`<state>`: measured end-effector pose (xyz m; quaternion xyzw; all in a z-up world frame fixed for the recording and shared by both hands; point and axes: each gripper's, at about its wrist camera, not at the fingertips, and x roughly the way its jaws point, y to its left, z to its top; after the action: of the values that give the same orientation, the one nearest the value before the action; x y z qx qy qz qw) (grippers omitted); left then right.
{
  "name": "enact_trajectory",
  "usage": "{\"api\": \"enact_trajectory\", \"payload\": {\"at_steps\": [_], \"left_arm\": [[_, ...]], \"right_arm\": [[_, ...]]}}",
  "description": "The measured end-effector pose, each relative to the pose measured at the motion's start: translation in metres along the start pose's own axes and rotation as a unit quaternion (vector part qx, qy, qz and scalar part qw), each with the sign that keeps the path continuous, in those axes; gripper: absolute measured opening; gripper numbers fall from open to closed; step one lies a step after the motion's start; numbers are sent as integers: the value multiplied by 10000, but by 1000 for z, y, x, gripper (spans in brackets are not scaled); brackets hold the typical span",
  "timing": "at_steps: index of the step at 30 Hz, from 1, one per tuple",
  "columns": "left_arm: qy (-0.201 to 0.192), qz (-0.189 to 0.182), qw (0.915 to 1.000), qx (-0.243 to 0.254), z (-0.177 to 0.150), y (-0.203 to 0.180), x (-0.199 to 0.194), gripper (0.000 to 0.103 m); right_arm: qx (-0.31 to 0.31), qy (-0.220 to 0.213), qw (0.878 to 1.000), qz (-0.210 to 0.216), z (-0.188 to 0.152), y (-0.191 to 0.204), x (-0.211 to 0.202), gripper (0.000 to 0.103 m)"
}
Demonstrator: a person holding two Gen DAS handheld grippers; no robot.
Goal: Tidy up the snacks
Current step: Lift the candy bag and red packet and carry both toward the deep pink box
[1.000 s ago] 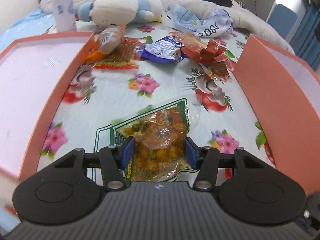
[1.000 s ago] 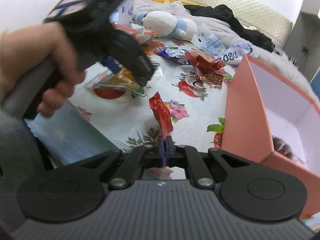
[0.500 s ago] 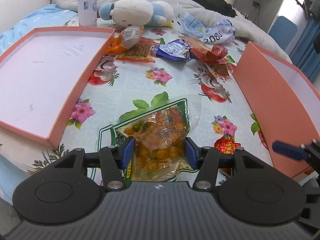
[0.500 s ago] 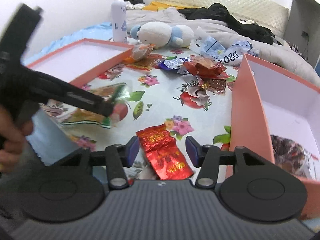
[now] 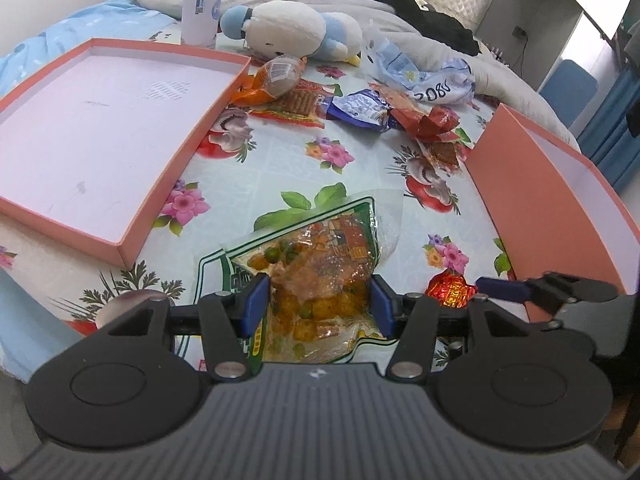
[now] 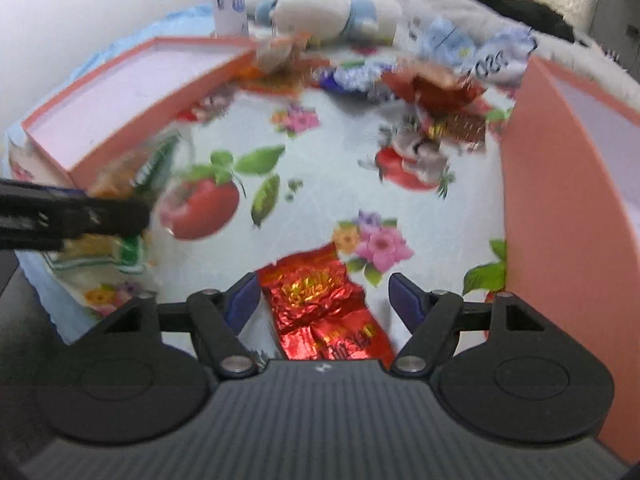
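Observation:
My left gripper (image 5: 318, 300) is shut on a clear bag of mixed orange and green snacks (image 5: 316, 264), holding it above the flowered cloth near the front edge. My right gripper (image 6: 322, 298) is open; a red foil snack packet (image 6: 320, 308) lies on the cloth between its fingers. The packet also shows in the left wrist view (image 5: 450, 288), beside a finger of the right gripper (image 5: 508, 286). A shallow pink tray (image 5: 180, 168) lies at the left. A taller pink box (image 5: 532, 200) stands at the right. A pile of loose snack packets (image 5: 360, 108) lies at the back.
A white and blue plush toy (image 5: 292, 28) and a white bottle (image 5: 200, 0) sit behind the tray. Crumpled blue and white wrappers (image 5: 424, 76), grey bedding and dark clothes lie at the back. The cloth's front edge drops off just below the grippers.
My right gripper has opened and the red foil packet now lies flat on the cloth between its fingers. My left gripper has drawn back towards the front edge with the snack bag.

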<state>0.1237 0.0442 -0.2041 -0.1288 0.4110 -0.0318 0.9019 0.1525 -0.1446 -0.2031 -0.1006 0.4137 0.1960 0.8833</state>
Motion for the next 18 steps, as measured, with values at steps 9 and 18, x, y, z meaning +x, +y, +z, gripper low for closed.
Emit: {"api": "enact_trajectory", "payload": {"at_steps": [9,18], "left_arm": [[-49,-108,9999,-47,2,-6,-7,59],[-340,-344,9988,-108,20,-24,-39,59]], "right_arm": [[196,-143,9997,-86,0,-2,-15,57],[949,-755,9923,-251,15,-21,-89,57]]}}
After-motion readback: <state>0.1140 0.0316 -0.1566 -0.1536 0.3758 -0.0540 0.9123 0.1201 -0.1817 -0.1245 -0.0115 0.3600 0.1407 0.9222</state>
